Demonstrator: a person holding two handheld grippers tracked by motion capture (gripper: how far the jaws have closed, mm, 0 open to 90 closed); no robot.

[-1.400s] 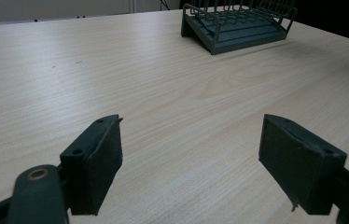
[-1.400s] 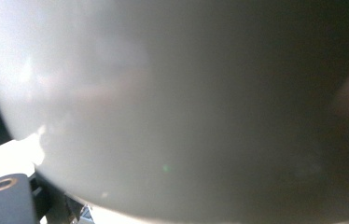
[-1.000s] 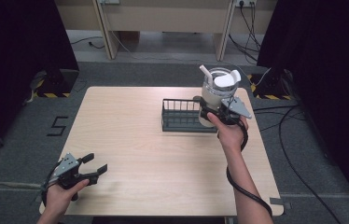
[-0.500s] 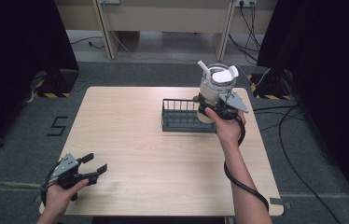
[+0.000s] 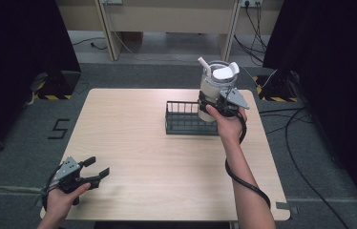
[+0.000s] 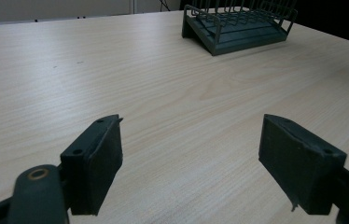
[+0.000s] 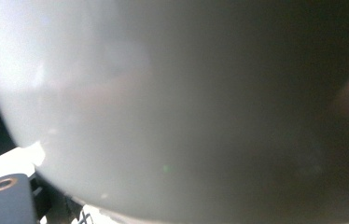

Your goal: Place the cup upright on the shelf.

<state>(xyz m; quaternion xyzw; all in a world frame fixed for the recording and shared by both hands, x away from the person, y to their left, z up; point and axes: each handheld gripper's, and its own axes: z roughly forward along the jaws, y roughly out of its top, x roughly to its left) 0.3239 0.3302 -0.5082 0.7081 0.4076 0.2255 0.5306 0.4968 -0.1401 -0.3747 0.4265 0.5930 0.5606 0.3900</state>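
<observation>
A pale cylindrical jug (image 5: 214, 86) with white pieces sticking out of its top hangs over the right end of a dark wire rack (image 5: 183, 120). My right gripper (image 5: 215, 106) is shut on the jug's lower side, and the hand keeps the jug upright. In the right gripper view the jug's pale wall (image 7: 186, 107) sits close against the camera. My left gripper (image 5: 95, 171) rests at the table's near left corner. Its jaws stand wide open over bare wood (image 6: 191, 163), with the rack (image 6: 238, 28) far ahead.
The light wooden table (image 5: 157, 157) has its broad middle and left side bare. Dark floor and cables surround it, and a black cable trails from the right hand along the forearm.
The right hand with the jug has drifted a little toward the far side and slightly left in the high view. The left gripper has stayed where it was.
</observation>
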